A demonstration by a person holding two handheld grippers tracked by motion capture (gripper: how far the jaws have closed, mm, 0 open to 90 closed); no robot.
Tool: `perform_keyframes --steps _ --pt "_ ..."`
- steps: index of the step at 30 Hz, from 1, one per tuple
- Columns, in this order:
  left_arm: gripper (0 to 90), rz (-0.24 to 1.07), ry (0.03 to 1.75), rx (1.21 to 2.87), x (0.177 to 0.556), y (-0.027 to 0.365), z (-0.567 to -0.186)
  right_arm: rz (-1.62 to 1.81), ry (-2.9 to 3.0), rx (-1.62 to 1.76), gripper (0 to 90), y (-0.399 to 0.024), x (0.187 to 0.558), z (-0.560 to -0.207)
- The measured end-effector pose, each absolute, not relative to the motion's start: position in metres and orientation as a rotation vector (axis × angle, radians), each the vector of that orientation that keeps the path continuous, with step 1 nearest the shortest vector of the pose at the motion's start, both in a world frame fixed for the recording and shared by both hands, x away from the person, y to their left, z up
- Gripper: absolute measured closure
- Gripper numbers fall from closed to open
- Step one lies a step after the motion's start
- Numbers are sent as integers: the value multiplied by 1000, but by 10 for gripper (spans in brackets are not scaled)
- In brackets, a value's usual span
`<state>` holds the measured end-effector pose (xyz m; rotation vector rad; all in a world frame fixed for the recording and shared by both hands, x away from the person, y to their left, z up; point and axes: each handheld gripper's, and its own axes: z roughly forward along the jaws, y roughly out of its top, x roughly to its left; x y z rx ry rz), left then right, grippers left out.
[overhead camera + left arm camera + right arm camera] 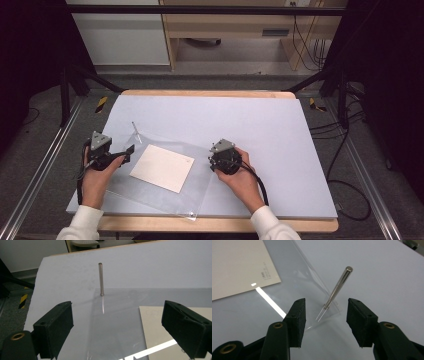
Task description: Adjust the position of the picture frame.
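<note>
Early stage by the look of it: left hand-held gripper point(131, 149) and right hand-held gripper point(325, 312) both have jaws apart, nothing gripped, so any grasp is yet to come. The clear plastic sheet point(200, 165) lies flat on the worktop point(280, 125), a pale card point(162, 167) on it. Thin metal pins, point(101, 278) and point(337, 287), stand at its corners, each ahead of a gripper's jaws.

On the counter point(280, 130) a clear plastic sheet point(200, 192) lies with a cream card point(162, 167) on it; a thin metal pin point(135, 131) stands at its far left corner, the left gripper point(131, 150) near that pin, the right gripper point(215, 160) over its right edge
</note>
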<state>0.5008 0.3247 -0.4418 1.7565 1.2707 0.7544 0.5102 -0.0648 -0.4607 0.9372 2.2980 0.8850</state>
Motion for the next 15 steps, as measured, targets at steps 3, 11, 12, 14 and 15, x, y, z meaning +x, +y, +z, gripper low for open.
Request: perform_keyframes --steps 3,11,12,14,15 --pt "107 748 1280 1752 500 326 -441 886 2341 942 509 -65 523 -462" --pt "123 761 1268 1763 500 319 -434 978 2360 961 687 -65 540 -466" --pt "123 761 1268 1763 500 319 -434 991 2361 963 705 -66 541 -467" --pt "125 765 1264 1766 500 317 -431 994 2366 970 739 -68 543 -469" --pt "130 768 1256 1769 502 315 -429 1006 2363 969 763 -68 543 -469"
